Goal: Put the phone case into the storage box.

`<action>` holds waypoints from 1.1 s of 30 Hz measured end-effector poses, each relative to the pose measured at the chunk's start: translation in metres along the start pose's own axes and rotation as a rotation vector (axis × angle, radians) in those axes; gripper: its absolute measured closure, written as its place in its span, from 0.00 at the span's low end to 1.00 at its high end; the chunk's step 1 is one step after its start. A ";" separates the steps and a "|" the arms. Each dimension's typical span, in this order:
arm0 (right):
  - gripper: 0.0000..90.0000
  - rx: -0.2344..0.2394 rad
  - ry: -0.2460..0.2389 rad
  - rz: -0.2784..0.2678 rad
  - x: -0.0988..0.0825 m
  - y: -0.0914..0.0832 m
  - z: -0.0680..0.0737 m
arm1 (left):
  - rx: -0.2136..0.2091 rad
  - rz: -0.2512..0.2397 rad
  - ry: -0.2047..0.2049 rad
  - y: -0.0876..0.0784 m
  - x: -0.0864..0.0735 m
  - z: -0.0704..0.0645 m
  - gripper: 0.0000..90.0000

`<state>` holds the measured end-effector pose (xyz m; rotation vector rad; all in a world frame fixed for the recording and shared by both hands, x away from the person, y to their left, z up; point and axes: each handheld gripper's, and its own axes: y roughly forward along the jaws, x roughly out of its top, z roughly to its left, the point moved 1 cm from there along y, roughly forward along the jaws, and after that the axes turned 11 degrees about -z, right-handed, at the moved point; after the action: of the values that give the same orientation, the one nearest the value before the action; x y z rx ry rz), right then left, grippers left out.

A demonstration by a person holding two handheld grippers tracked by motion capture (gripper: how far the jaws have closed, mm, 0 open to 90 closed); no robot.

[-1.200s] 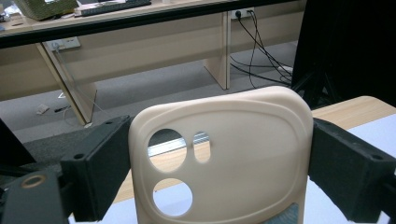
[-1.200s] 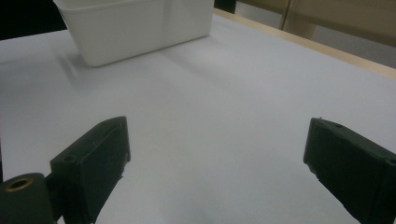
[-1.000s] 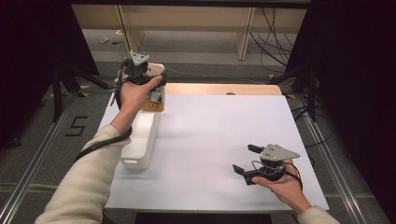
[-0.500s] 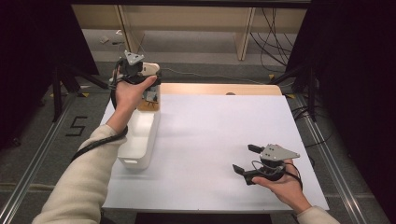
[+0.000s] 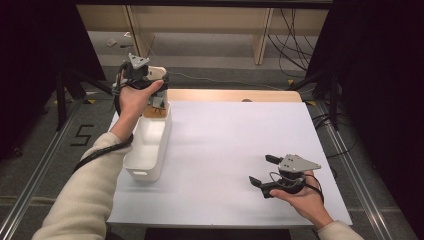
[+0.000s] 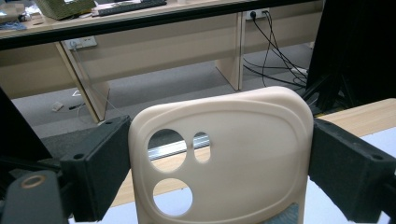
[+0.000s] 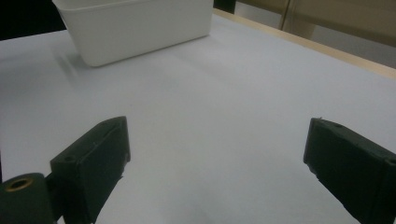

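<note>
Left gripper (image 5: 150,80) raised above the far end of the white bin (image 5: 145,150), at the far left corner of the table (image 5: 240,140); jaws clamped against both side edges of a cream phone case (image 6: 219,158), held upright with its 3 camera cut-outs at left in the left gripper view. Right gripper (image 5: 262,172) resting low near the right front of the table, well apart from the bin; jaws spread wide, nothing between them, bare white surface ahead in the right gripper view.

Likely step: transfer of the case into or out of the bin; direction not determinable.

Risks from here:
- Slip or pop-out of the case; cause: soft, flexible shell gripped on thin edges, bowing under excess squeeze.
- Drop outside the bin; cause: release while not centred over the opening, near the far table edge.
- Snag on the bin wall; cause: descent with the case tilted.
- Bin shift; cause: contact from the left forearm (image 5: 85,200) alongside it.
</note>
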<state>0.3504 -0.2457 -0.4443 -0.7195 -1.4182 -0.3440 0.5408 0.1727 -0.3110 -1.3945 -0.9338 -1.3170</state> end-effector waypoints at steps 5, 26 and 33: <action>0.09 0.001 0.001 0.001 0.000 0.000 0.000 | 0.003 0.004 0.001 0.001 -0.002 0.003 0.12; 0.09 0.001 0.001 -0.001 0.000 0.000 0.000 | 0.007 0.008 0.003 0.008 -0.008 0.009 0.12; 0.09 0.001 0.001 -0.001 0.000 0.000 0.000 | 0.008 0.010 0.002 0.010 -0.009 0.010 0.12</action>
<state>0.3506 -0.2458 -0.4444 -0.7182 -1.4180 -0.3445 0.5519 0.1806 -0.3205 -1.3894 -0.9287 -1.3055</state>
